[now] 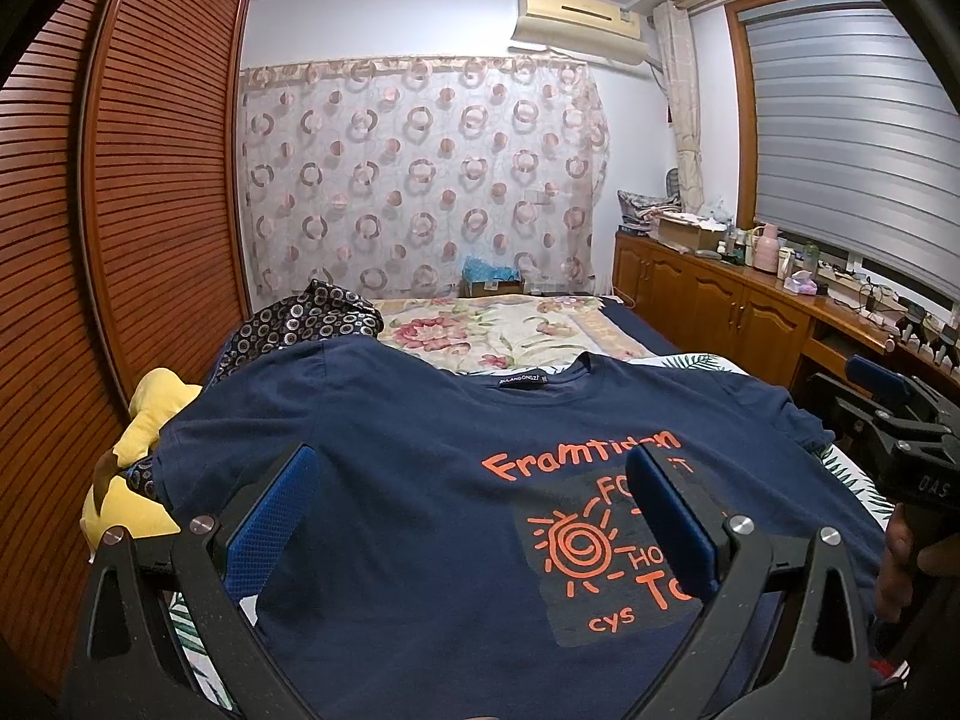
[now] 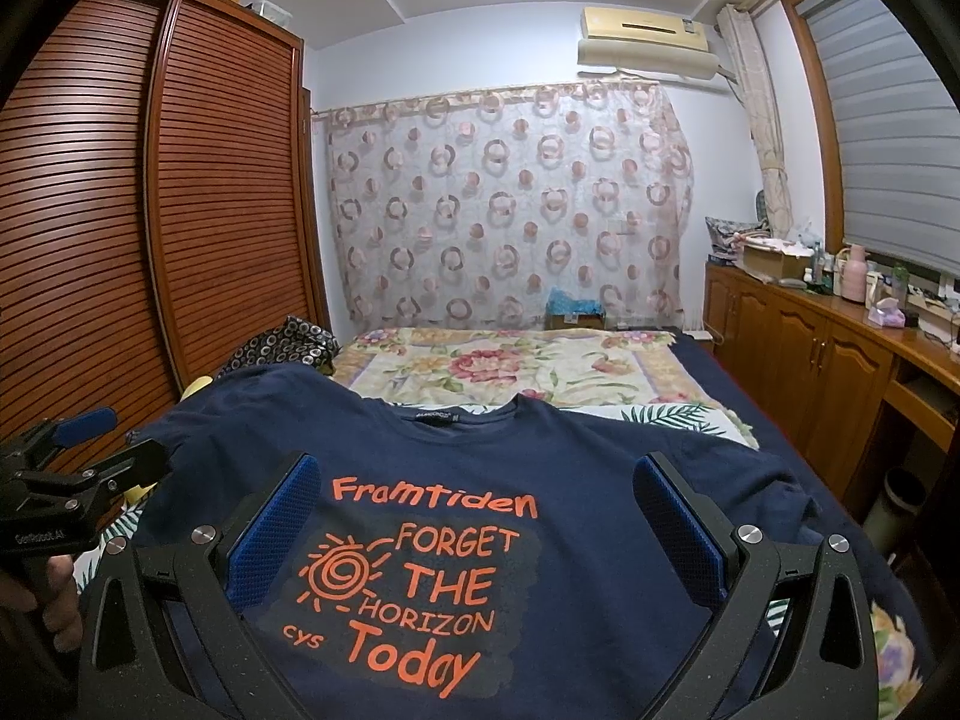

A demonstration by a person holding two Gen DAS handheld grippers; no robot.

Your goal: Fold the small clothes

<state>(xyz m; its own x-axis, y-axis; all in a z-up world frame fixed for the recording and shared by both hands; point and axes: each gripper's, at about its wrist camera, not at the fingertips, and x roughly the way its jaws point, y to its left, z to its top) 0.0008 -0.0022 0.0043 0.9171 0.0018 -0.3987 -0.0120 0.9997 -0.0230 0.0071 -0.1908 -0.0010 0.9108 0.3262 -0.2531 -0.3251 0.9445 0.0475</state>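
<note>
A navy T-shirt [image 1: 420,450] [image 2: 570,480] with orange print lies spread face up on the bed, collar toward the far end. My left gripper [image 1: 474,480] hovers open over its chest, blue pads wide apart with nothing between them. My right gripper [image 2: 477,486] is open in the same way above the print. In the left wrist view the right gripper [image 1: 870,414] shows at the shirt's right sleeve. In the right wrist view the left gripper [image 2: 114,444] shows by the left sleeve, held by a hand [image 2: 54,594].
The bed [image 2: 540,366] has a floral cover. A yellow cloth [image 1: 138,456] and a dark patterned garment [image 1: 312,318] lie at its left side, against the slatted wardrobe [image 1: 120,210]. A wooden cabinet [image 2: 810,348] with bottles runs along the right.
</note>
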